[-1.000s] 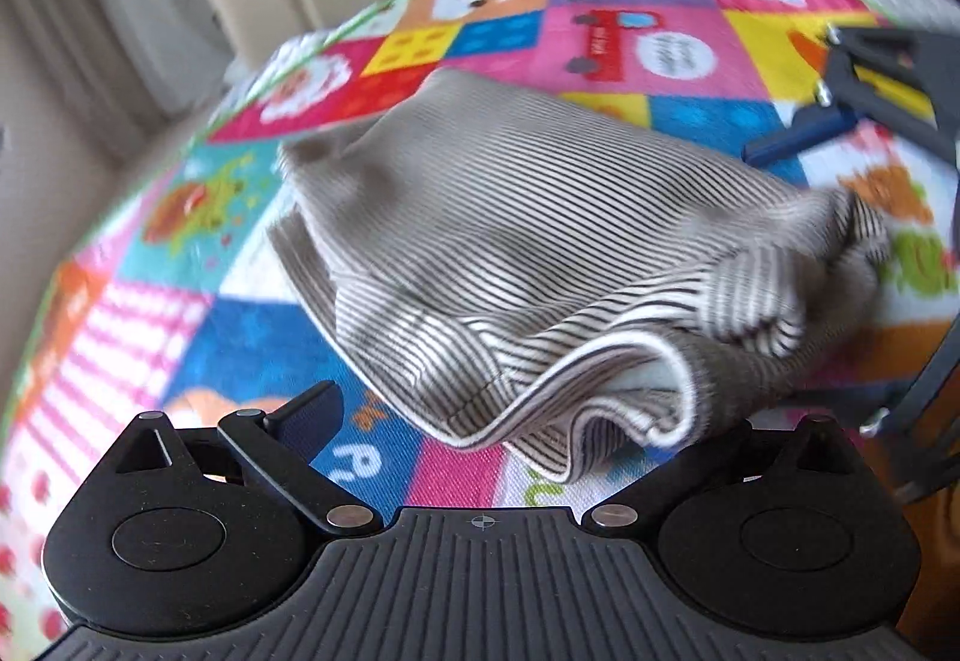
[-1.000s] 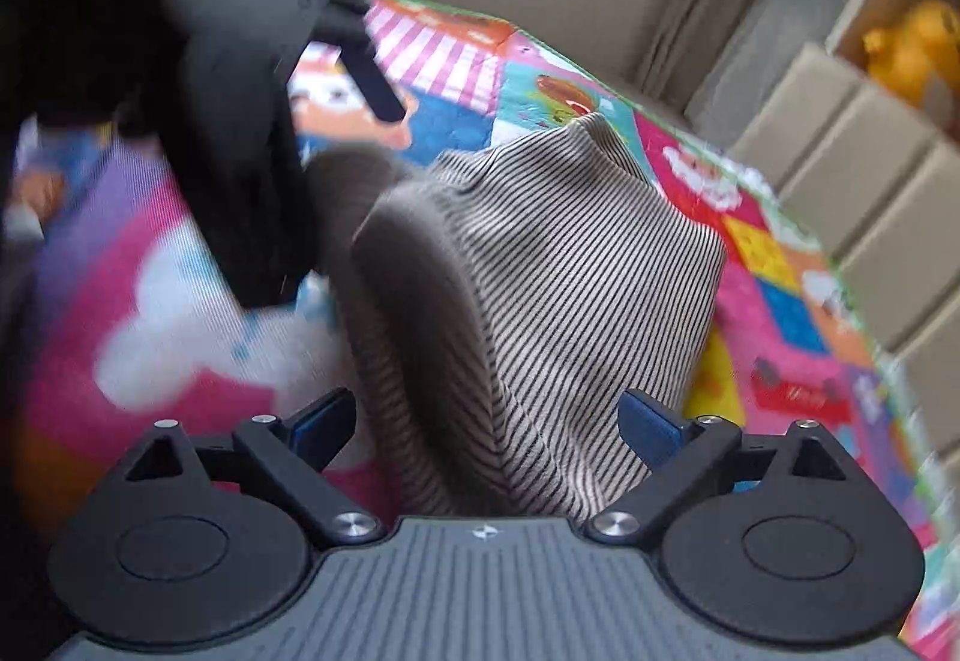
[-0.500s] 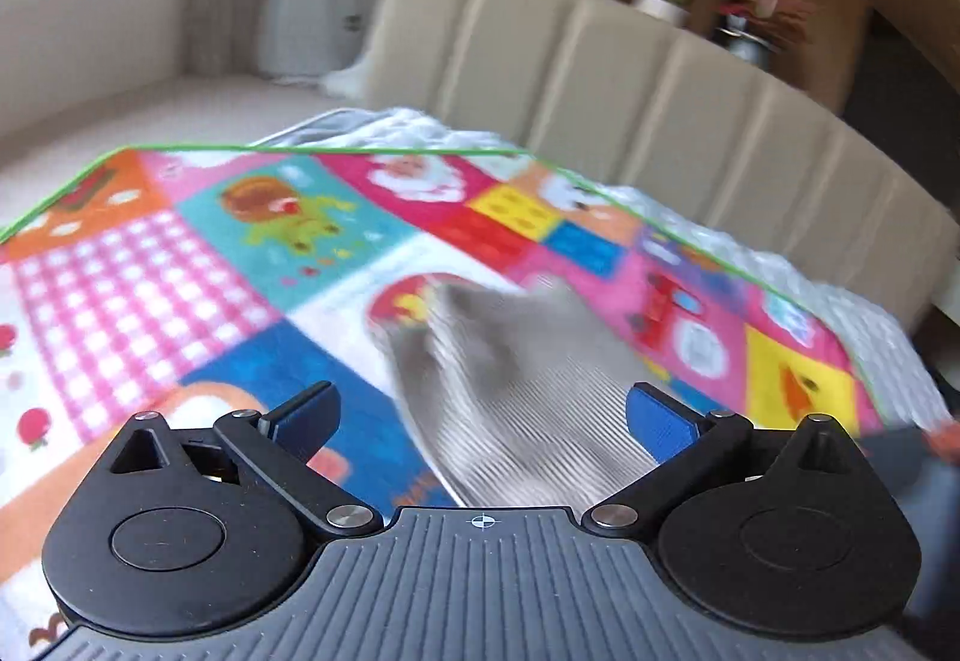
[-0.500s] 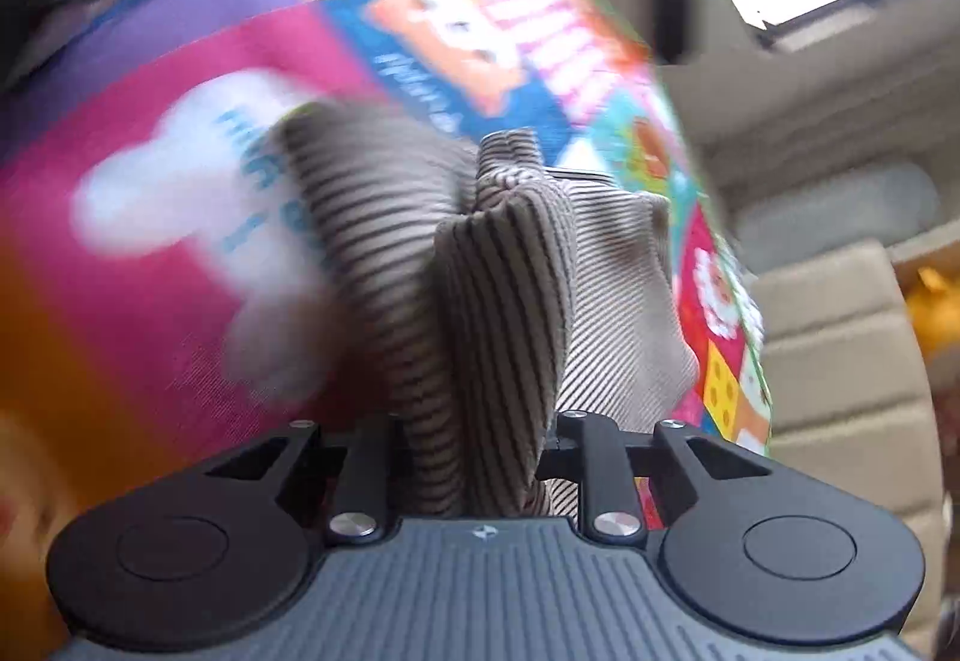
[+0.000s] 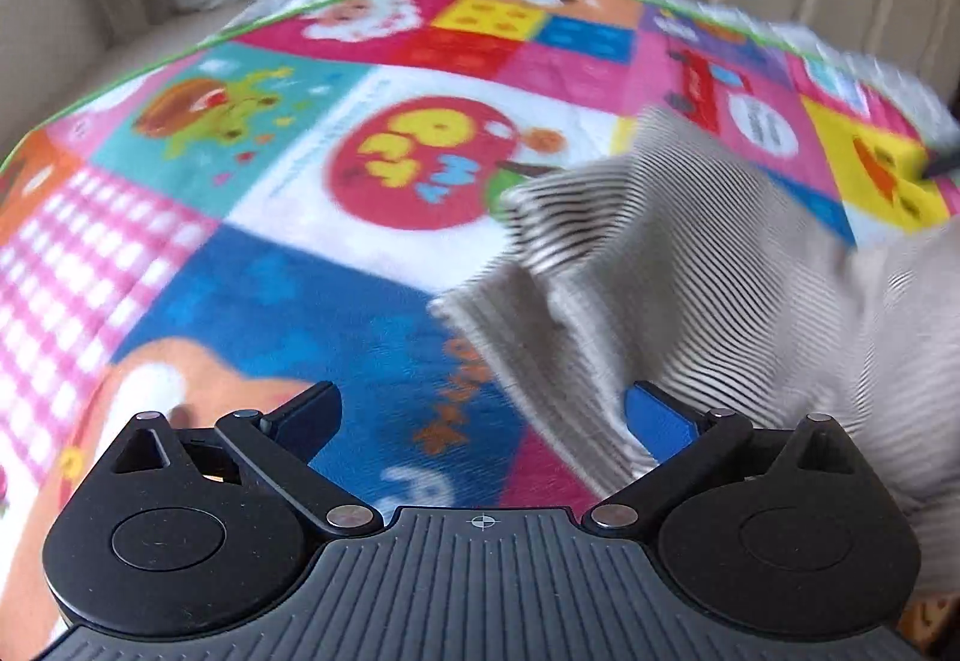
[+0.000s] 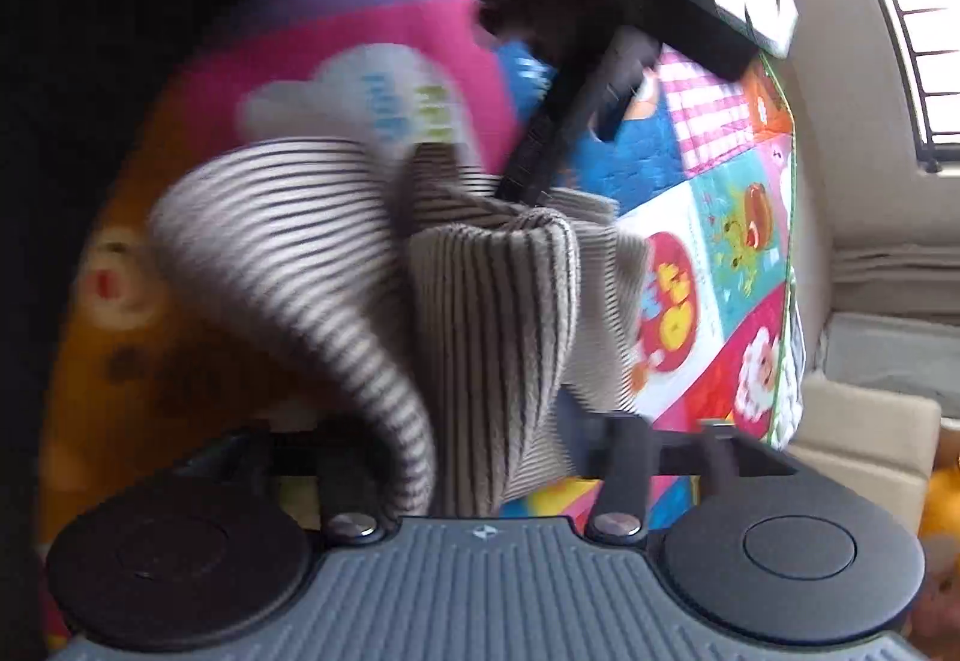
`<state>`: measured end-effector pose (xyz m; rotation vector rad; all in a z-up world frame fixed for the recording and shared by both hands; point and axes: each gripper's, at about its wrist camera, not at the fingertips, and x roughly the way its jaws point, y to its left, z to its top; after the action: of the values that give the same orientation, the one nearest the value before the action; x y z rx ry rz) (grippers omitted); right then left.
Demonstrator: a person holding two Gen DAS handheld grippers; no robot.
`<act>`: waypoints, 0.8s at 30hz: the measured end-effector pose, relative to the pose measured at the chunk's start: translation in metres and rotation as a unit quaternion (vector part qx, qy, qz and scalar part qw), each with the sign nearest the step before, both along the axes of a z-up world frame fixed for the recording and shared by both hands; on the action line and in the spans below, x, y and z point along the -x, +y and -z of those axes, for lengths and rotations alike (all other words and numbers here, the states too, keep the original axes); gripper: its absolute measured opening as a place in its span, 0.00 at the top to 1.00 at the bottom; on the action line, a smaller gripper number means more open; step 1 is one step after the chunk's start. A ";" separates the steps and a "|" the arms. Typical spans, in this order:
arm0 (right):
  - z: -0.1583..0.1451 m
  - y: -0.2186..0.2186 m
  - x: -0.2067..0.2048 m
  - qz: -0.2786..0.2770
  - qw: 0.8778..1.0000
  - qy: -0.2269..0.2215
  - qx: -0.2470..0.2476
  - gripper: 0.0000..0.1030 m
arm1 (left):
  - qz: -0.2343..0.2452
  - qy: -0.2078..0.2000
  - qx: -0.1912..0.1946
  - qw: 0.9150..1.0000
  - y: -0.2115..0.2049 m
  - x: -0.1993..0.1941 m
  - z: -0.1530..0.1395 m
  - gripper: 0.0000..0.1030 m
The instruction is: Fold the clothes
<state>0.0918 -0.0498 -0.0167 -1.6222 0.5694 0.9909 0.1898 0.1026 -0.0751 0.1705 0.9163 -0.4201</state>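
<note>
Cloth [image 6: 492, 337] is bunching up between the right gripper's [image 6: 480, 457] jaws, a thick striped wad rising off the mat [image 6: 372, 55] while the rest is trailing down onto it. A moment back that gripper was standing wide over the flat garment, then pinching it tight; its jaws have just been opening again, and now they are standing about half apart with the wad still filling the gap. Whether the pads are still pressing on it I cannot tell: the fingers are blurred and partly hidden behind the fabric.

From the left wrist view, the cloth [image 5: 690, 253] is sitting to the right, its edge lying just beside the blue right pad [image 5: 657, 424]. The left gripper [image 5: 480, 415] is standing wide open with only mat between its jaws, holding nothing. It has been swinging across the mat, away from the middle of the garment.

Judging by this, one fold is being lifted over and the left gripper is repositioning to take another edge.
</note>
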 end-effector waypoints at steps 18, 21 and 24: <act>0.017 -0.014 -0.112 0.250 0.953 -0.049 -0.166 0.00 | 0.072 -0.065 0.127 0.987 -0.009 0.026 -0.050 0.00; -0.002 -0.034 -0.113 0.297 0.925 -0.052 -0.232 0.00 | 0.045 -0.106 0.059 0.992 -0.028 0.027 -0.048 0.00; -0.021 -0.055 -0.118 0.360 0.875 -0.058 -0.319 0.00 | -0.020 -0.114 0.043 0.992 -0.020 0.011 -0.044 0.00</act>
<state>0.2099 -0.1051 0.0039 -0.7598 0.6111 0.4321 0.1791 0.0831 -0.0315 0.1186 0.6743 -0.3926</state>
